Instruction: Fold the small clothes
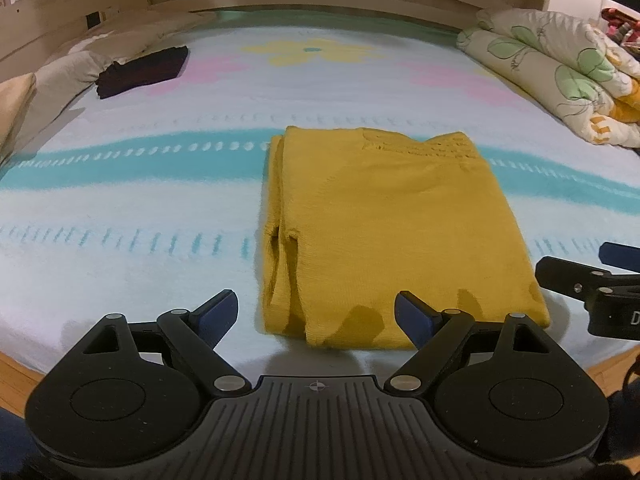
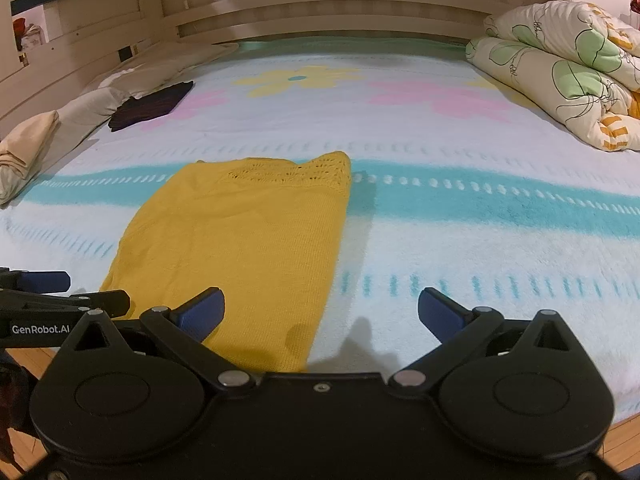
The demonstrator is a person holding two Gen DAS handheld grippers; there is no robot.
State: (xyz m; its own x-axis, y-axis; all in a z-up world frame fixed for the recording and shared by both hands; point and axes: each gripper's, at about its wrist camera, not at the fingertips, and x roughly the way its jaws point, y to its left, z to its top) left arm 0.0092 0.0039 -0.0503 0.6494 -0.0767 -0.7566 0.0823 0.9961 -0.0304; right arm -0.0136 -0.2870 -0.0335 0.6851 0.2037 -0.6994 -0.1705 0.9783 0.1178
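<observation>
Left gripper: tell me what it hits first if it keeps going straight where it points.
Most likely the yellow knit garment: the open left gripper points down at its near left edge, lying on the blanket.

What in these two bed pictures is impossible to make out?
- Yellow garment, both views: folded, so its type stays hidden.
- Dark clothes by the pillows: too small and blurred to identify.
- Flowered quilt: cut off by the right edge.
- Right claw, left wrist view: mostly beyond the frame.
</observation>
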